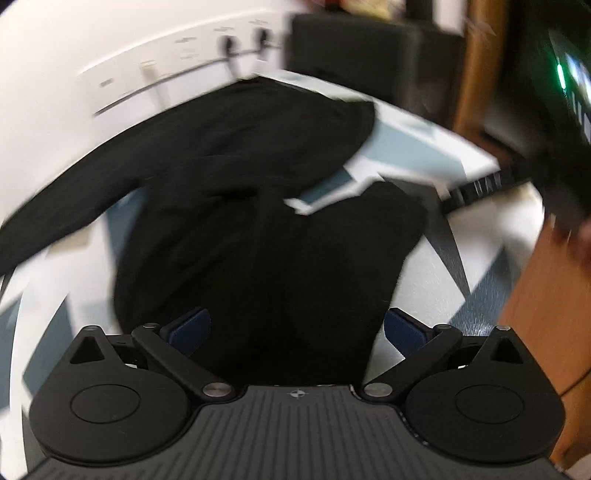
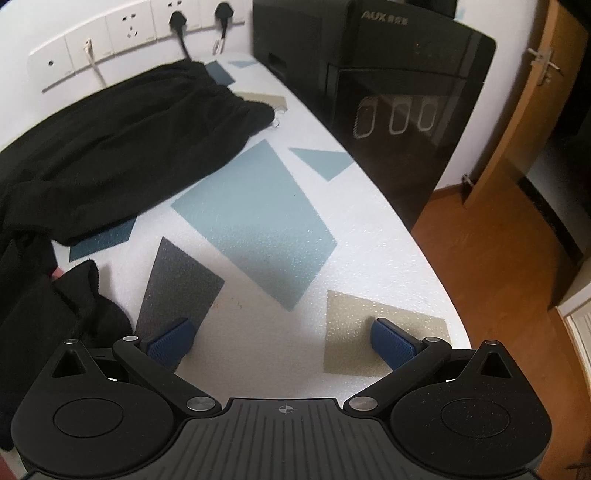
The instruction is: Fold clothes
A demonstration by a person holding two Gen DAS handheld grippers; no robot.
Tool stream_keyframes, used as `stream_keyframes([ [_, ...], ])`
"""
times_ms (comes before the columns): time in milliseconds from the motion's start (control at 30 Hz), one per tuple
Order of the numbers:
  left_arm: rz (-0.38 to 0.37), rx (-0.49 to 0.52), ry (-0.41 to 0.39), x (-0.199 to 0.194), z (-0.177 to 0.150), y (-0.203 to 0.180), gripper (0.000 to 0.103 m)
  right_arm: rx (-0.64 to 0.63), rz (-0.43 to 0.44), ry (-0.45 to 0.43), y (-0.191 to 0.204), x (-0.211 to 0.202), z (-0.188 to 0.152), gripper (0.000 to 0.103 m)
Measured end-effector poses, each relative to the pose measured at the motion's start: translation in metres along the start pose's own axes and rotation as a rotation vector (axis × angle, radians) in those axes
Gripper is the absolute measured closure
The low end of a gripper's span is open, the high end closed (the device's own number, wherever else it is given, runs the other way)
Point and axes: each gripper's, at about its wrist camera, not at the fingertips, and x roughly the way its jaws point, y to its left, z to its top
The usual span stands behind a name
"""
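**A:** Where's the garment from where you sit?

**B:** The black garment [image 2: 122, 147] lies on the table [image 2: 351, 258], ahead and to the left of my right tongs [image 2: 280, 338]. Its long axis runs from near-left to far-right, toward the wall sockets [image 2: 129, 27]. A bunched part sits just beside my right tongs' left finger.

**A:** And the right tongs themselves?

**B:** Spread wide, nothing between the pads, hanging over bare patterned table, with the black appliance [image 2: 406, 92] off to the far right.

**A:** The left side?

**B:** My left tongs [image 1: 295, 326] are also wide apart, and black cloth [image 1: 258, 240] fills the gap straight ahead. The view is badly smeared, so I can't say whether the pads touch the fabric.

**A:** So which hand leads?

**B:** I'd judge the left; it's right on the garment. The right would have to swing left to reach an edge. Blur makes picking out a hem risky.
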Motion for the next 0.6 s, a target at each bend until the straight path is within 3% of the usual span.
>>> stream_keyframes([
  [100,-0.023,-0.011,0.009,0.014,0.000,-0.004,0.001,-0.013,0.006,0.003,0.000,0.000,0.000,0.001],
  [167,-0.054,-0.069,0.015,0.016,0.000,0.005,0.008,-0.016,0.007,0.001,-0.001,0.000,-0.001,0.001],
  [233,-0.037,-0.080,-0.008,0.010,-0.004,0.010,0.038,-0.014,0.007,-0.002,-0.001,0.000,-0.001,0.001],
  [267,-0.025,-0.081,-0.014,0.006,-0.007,0.014,0.047,-0.013,0.006,-0.005,-0.001,0.000,-0.002,0.001],
  [333,0.001,-0.087,-0.014,-0.002,-0.014,0.024,0.081,-0.013,0.006,-0.015,-0.001,-0.001,-0.003,0.001],
  [467,0.031,-0.265,0.019,-0.015,-0.038,0.073,0.084,-0.010,0.005,-0.029,-0.001,-0.001,-0.005,0.001],
  [600,0.173,-0.474,0.013,-0.046,-0.076,0.131,0.084,0.017,-0.014,-0.014,0.001,-0.001,-0.002,0.001],
])
